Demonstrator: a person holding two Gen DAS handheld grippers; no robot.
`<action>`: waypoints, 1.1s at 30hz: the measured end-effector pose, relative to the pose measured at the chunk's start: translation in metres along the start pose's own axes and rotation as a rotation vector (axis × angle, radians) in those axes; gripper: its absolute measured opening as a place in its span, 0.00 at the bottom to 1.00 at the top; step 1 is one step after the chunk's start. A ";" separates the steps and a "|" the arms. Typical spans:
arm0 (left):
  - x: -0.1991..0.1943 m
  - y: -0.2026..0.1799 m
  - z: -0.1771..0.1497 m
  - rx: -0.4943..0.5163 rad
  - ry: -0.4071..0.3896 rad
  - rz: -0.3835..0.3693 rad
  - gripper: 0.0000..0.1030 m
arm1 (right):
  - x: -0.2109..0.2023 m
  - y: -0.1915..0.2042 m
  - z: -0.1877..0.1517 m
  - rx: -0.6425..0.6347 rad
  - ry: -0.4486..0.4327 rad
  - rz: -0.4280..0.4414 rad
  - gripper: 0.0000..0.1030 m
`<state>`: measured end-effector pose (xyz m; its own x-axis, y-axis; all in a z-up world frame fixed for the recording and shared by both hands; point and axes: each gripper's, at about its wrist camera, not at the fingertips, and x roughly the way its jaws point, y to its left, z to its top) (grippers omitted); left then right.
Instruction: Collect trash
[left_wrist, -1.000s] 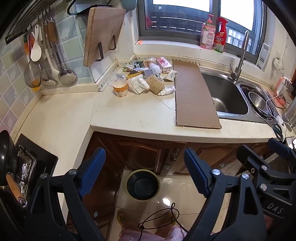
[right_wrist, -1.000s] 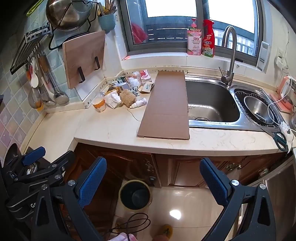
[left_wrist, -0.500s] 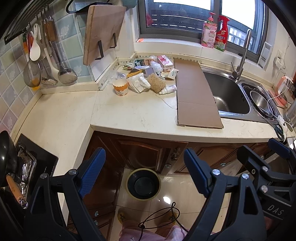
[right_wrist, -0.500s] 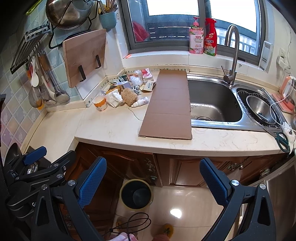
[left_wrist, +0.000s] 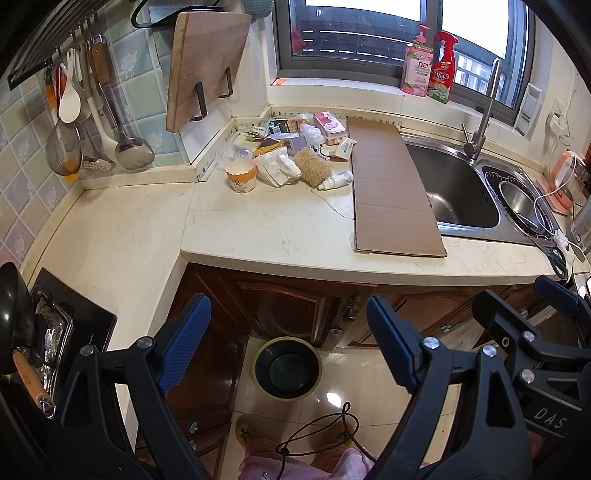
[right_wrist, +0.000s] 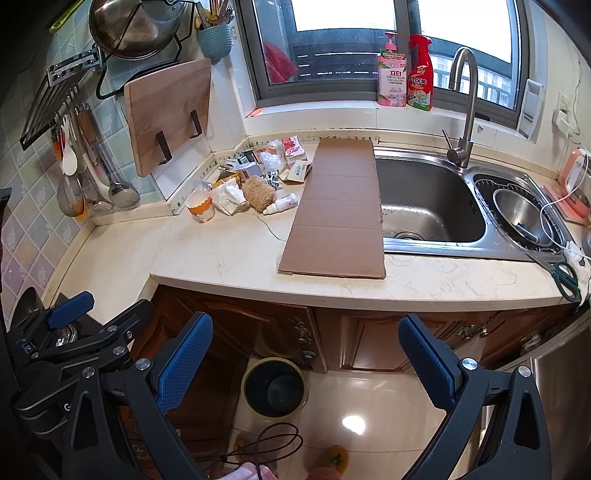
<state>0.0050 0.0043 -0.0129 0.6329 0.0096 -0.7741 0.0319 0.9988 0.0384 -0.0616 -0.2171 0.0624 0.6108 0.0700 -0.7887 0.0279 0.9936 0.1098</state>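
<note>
A heap of trash (left_wrist: 291, 147) lies in the counter's back corner: a paper cup (left_wrist: 241, 176), crumpled white paper (left_wrist: 277, 167), a fibre scrubber (left_wrist: 313, 167), a small white bottle (left_wrist: 338, 180), wrappers and small boxes. It also shows in the right wrist view (right_wrist: 255, 173). A long flat cardboard sheet (left_wrist: 389, 184) lies beside it, partly over the sink. A dark trash bin (left_wrist: 287, 367) stands on the floor below the counter edge, also in the right wrist view (right_wrist: 274, 387). My left gripper (left_wrist: 288, 343) and right gripper (right_wrist: 304, 363) are open and empty, held above the floor in front of the counter.
A steel sink (right_wrist: 428, 203) with tap (right_wrist: 461, 107) lies right of the cardboard. Scissors (right_wrist: 563, 275) lie at the counter's right end. A cutting board (left_wrist: 201, 66) and hanging utensils (left_wrist: 96, 110) line the left wall. A stove and pan (left_wrist: 22, 332) sit at lower left. Two bottles (right_wrist: 406, 74) stand on the windowsill.
Both grippers have drifted back and slightly down, so the counter sits a little higher and farther in both views. Both stay open and empty.
</note>
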 end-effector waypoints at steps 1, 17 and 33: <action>0.000 0.000 0.000 0.000 0.001 0.000 0.82 | 0.001 0.001 0.000 0.000 -0.001 0.001 0.99; -0.001 0.006 0.005 -0.008 -0.001 0.006 0.82 | 0.002 0.004 0.001 0.001 0.002 0.004 0.99; -0.001 0.008 0.003 -0.010 -0.002 0.005 0.82 | 0.003 0.005 0.002 0.001 0.002 0.008 0.99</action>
<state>0.0073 0.0119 -0.0100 0.6346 0.0148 -0.7727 0.0209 0.9991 0.0363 -0.0583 -0.2118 0.0619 0.6096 0.0778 -0.7889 0.0240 0.9929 0.1165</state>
